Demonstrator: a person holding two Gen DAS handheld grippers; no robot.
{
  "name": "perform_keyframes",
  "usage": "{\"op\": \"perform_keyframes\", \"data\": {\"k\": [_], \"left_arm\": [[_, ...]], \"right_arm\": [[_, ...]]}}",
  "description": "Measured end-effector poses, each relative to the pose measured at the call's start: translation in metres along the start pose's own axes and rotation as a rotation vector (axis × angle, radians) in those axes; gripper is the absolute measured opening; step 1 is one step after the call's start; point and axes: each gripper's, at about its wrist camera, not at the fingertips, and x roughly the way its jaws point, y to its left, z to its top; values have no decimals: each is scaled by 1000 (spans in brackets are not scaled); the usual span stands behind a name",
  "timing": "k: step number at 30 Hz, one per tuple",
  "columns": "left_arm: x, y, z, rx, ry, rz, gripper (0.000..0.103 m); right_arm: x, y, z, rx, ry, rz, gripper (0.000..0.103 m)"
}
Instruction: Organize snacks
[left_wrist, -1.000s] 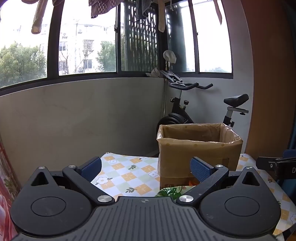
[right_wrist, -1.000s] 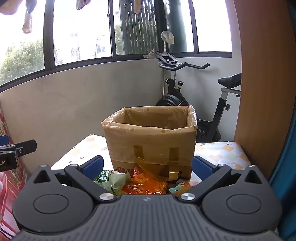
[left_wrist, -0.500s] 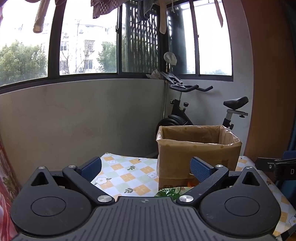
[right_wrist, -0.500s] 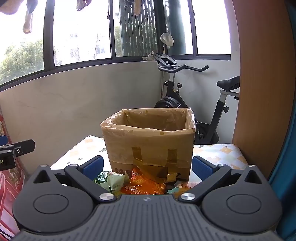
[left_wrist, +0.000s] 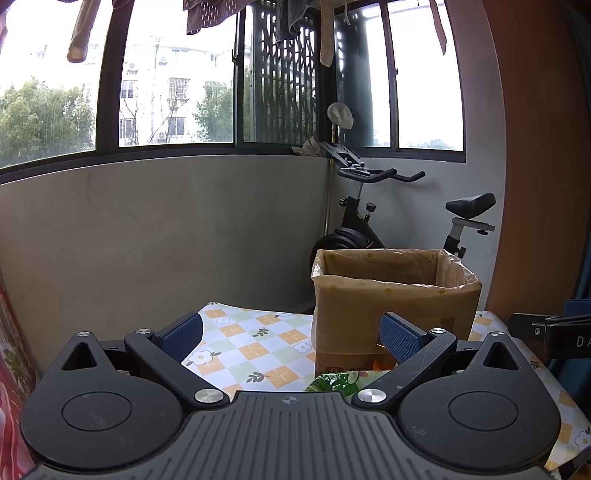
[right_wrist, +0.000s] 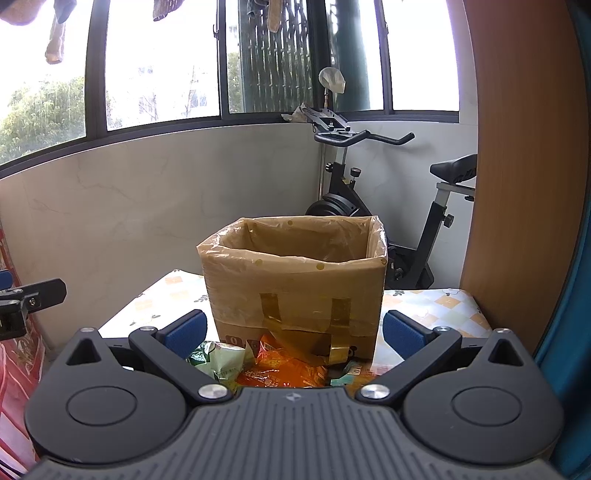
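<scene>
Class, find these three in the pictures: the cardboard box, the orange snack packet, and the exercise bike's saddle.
cardboard box (right_wrist: 295, 291): right wrist view, front wall above the tape strips.
orange snack packet (right_wrist: 286, 367): right wrist view, middle of its crinkled face.
exercise bike's saddle (left_wrist: 471, 203): left wrist view, top of the black seat.

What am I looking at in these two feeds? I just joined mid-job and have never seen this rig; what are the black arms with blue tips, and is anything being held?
Each feed comes from a camera mounted on a handheld claw, looking forward along its two fingers. The black arms with blue pads are those fingers. The left claw and the right claw are both open and hold nothing. Ahead stands a cardboard box lined with a plastic bag, on a table with a checked floral cloth. In front of the box lie snack packets: a green one and an orange one. An exercise bike stands behind. The left feed sees the box from further left.
</scene>
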Motion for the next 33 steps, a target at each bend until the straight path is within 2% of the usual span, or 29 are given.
{"op": "perform_keyframes", "data": {"k": [33], "left_arm": [[-1,-2,-1,-6,-5,-2,103]], "right_arm": [[2,0,-1,-3,-2,-3,103]]}}
